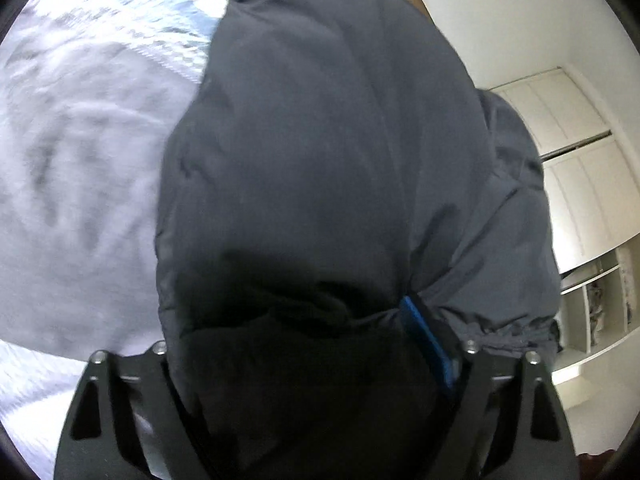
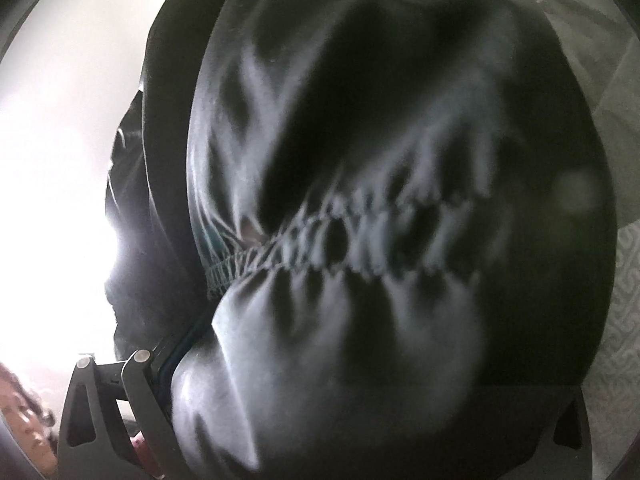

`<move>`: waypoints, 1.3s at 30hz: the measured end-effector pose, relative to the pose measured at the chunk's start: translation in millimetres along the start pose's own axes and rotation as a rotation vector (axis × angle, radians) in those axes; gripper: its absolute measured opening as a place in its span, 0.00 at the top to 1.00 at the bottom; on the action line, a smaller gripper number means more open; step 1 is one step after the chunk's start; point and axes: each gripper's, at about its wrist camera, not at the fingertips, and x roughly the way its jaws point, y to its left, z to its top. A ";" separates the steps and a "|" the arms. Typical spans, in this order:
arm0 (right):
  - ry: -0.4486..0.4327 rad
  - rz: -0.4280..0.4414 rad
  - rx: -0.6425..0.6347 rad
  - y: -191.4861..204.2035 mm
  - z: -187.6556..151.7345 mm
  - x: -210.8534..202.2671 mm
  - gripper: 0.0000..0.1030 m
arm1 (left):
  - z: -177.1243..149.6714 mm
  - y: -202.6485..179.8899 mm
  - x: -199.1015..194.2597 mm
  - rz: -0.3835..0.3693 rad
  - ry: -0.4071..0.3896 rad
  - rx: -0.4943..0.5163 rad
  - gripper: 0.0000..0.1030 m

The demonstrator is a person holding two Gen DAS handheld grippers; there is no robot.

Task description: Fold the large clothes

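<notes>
A dark grey padded jacket (image 1: 328, 152) fills the middle of the left wrist view and hangs out in front of my left gripper (image 1: 320, 344). The cloth is bunched between the jaws, with one blue pad (image 1: 426, 340) showing at the right; the other pad is hidden. In the right wrist view the same jacket (image 2: 380, 240) covers almost everything, with a gathered elastic seam (image 2: 320, 248) across it. My right gripper (image 2: 340, 392) is buried in the cloth; only its black finger frames show at the left and right.
A white patterned bedspread (image 1: 72, 184) lies to the left below the jacket. White cupboard doors (image 1: 576, 168) and open shelves (image 1: 600, 304) stand at the right. A bright window glare (image 2: 52, 184) fills the left of the right wrist view; pale patterned bedding (image 2: 624, 300) shows at its right.
</notes>
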 end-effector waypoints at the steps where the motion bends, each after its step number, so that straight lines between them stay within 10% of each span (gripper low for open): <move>1: -0.002 0.000 -0.005 1.2 0.1 1.5 0.00 | -1.8 -5.8 2.2 -0.002 0.002 0.010 0.44; 8: -0.054 0.078 -0.012 27.8 -4.6 8.2 0.60 | -9.6 -65.3 -7.2 0.013 -0.065 0.166 0.80; 12: -0.118 0.092 -0.101 70.9 7.1 -4.4 0.70 | -2.5 -104.7 -45.1 -0.066 -0.169 0.204 0.83; 24: -0.213 0.212 -0.199 154.1 -41.6 -58.8 0.70 | -40.6 -133.6 -134.7 -0.134 -0.236 0.214 0.83; 31: -0.147 0.005 -0.079 88.8 -66.8 -7.5 0.68 | -63.1 -62.4 -76.7 0.175 -0.090 0.105 0.75; 39: -0.206 -0.299 -0.063 85.5 -94.9 -4.0 0.17 | -68.5 -29.2 -120.0 0.337 -0.084 0.022 0.37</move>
